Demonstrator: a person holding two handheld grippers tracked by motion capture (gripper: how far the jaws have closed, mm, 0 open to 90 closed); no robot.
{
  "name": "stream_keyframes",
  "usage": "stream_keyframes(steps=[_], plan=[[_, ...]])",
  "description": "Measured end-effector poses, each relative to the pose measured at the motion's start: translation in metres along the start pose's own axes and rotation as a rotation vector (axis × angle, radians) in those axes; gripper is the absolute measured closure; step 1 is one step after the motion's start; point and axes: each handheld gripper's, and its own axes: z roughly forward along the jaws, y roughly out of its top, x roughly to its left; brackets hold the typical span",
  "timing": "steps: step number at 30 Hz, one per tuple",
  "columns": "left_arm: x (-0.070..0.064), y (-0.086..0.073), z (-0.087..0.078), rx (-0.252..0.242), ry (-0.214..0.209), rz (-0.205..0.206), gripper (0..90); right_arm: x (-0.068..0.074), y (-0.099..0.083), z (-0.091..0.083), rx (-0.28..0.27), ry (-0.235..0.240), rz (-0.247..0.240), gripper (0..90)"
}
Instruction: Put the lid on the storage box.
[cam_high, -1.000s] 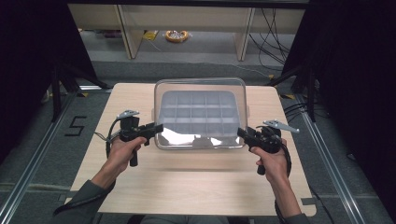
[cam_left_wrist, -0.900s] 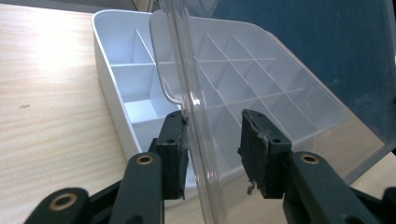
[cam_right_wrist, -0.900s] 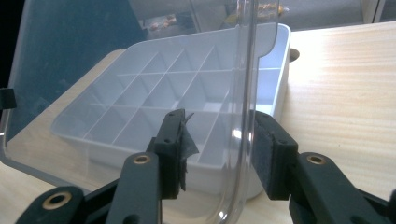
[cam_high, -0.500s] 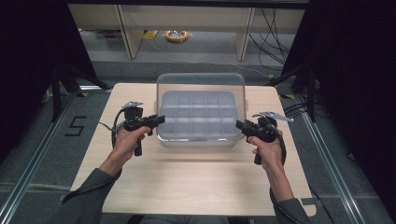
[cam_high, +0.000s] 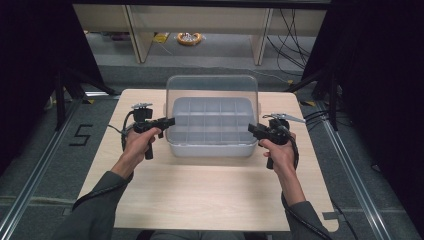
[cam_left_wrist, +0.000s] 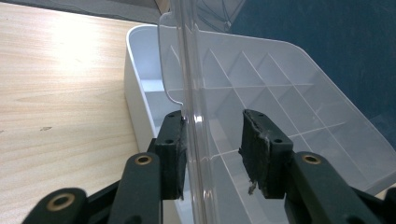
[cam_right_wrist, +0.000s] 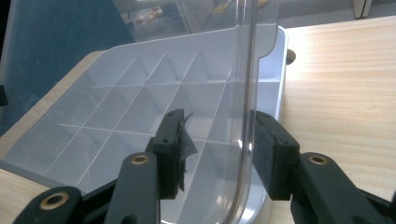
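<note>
A person's two hands hold grippers at either end of a compartment box (cam_high: 210, 142) sitting mid-table (cam_high: 210, 200). The left gripper (cam_high: 167, 121) and right gripper (cam_high: 252, 130) both stand released, jaws parted astride the side edges of the clear lid (cam_high: 212, 87), which is raised nearly upright over the box's empty grid of compartments.

Lid (cam_left_wrist: 201, 70) top cut off by the upper edge in both gripper views, box (cam_right_wrist: 140, 93) near corner cut off at the bottom edge of the right gripper view, yellow item (cam_high: 189, 38) on the far floor too small to identify, both forearms cut off at the bottom of the high view.
</note>
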Motion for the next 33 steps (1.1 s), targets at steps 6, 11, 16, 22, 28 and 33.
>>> stream_keyframes(steps=[6,11,16,22,28,33], plan=[[0.002,-0.002,0.005,0.009,0.002,-0.007,60.2,-0.002,0.000,0.004,0.002,-0.002,0.003,58.2],[0.000,-0.003,0.009,0.019,0.004,-0.015,60.0,-0.007,-0.002,0.005,-0.002,-0.003,0.004,58.1],[-0.002,-0.003,0.010,0.024,-0.008,-0.027,59.9,-0.012,-0.002,0.005,-0.015,-0.008,-0.002,57.6],[-0.003,-0.006,0.007,0.023,-0.004,-0.023,59.7,-0.010,-0.002,0.002,-0.012,-0.002,0.013,57.6],[0.001,-0.010,0.008,0.022,-0.002,-0.036,59.2,-0.009,-0.005,0.006,-0.001,0.002,0.032,57.2],[0.002,-0.013,0.012,0.033,0.002,-0.049,57.6,-0.011,-0.004,0.011,-0.003,-0.013,0.038,56.7]])
